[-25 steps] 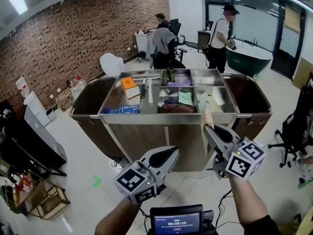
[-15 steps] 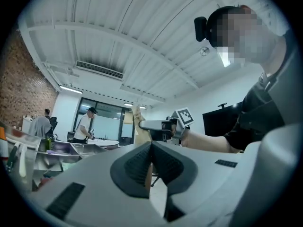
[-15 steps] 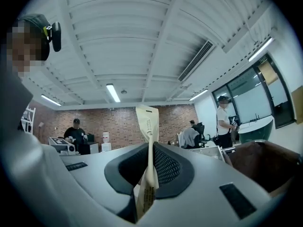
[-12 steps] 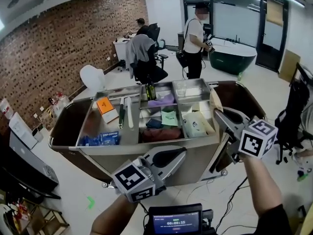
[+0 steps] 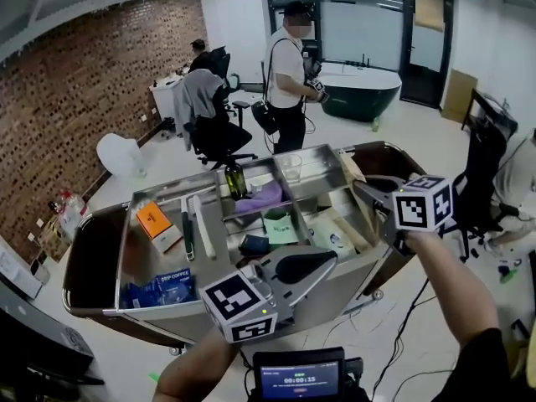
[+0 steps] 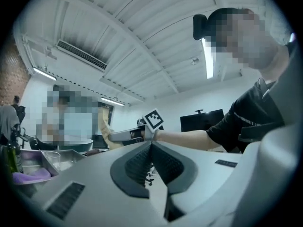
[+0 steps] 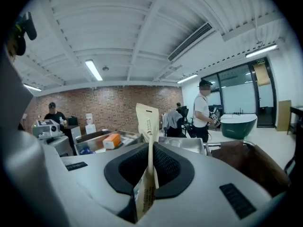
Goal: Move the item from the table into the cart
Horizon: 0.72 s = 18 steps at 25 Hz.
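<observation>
Open office, white floor, brick wall (image 5: 84,82) running from 9 to 11 o'clock in the head view. Glass doors and a dark green bathtub (image 5: 360,86) at the far end, about 1 o'clock. A person (image 5: 289,74) stands at 12 o'clock; an office chair (image 5: 205,107) draped with a grey jacket sits at 11.

No tabletop in view. A steel cart (image 5: 142,311) fills the middle ground, its tray split into compartments, with a brown bag (image 5: 88,266) hung at its 9 o'clock end.
- Left compartments: orange box (image 5: 153,220), blue pack (image 5: 159,287).
- Centre: dark bottle (image 5: 234,178), purple cloth (image 5: 261,198), green card (image 5: 278,224).
- Far side: clear cup (image 5: 291,167).

Task item: a tan paper packet (image 5: 349,167), long and flat.
- It is held in the air over the cart's 2 o'clock corner; I can't tell whether it touches the tray.
- In the head view its long axis lies along the jaws and its free end points to 11 o'clock.
- In the right gripper view it stands edge-on and upright (image 7: 147,122), notched end at 12 o'clock, rising past the jaw tips.

Right gripper (image 5: 362,189): clenched on the packet, pads pressed to both faces (image 7: 150,148).

Left gripper (image 5: 329,260): low at 6 o'clock, in front of the cart. Jaws are pressed together with nothing between them (image 6: 151,148). It points toward 2 o'clock.
</observation>
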Available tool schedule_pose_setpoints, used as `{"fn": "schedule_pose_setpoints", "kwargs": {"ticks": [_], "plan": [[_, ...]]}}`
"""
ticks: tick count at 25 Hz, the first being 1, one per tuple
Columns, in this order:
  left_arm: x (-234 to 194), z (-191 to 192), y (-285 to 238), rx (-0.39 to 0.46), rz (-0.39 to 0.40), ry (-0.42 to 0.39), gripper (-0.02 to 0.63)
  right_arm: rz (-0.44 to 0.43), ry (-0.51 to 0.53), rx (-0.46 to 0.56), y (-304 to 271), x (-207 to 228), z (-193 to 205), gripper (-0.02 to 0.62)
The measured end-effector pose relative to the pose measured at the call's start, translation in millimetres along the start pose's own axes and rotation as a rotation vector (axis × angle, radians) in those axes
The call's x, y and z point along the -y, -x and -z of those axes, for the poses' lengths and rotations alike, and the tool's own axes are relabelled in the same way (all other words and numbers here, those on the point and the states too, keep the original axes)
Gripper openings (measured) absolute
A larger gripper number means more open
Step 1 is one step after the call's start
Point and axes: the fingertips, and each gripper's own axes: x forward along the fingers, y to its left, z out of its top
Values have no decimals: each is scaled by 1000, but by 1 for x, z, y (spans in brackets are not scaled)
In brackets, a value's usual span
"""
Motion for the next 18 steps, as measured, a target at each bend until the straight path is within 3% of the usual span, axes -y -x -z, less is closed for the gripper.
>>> {"fn": "schedule_pose_setpoints", "kwargs": {"ticks": [5, 9, 18], "plan": [[-23, 1, 7, 0, 104, 19, 5, 39, -24, -197, -52, 26, 37, 5], [-41, 8, 3, 8, 123, 59, 5, 108, 38, -350, -69, 53, 74, 5], [-48, 7, -19, 10, 132, 59, 5, 52, 14, -619, -87, 71, 140, 5]]}}
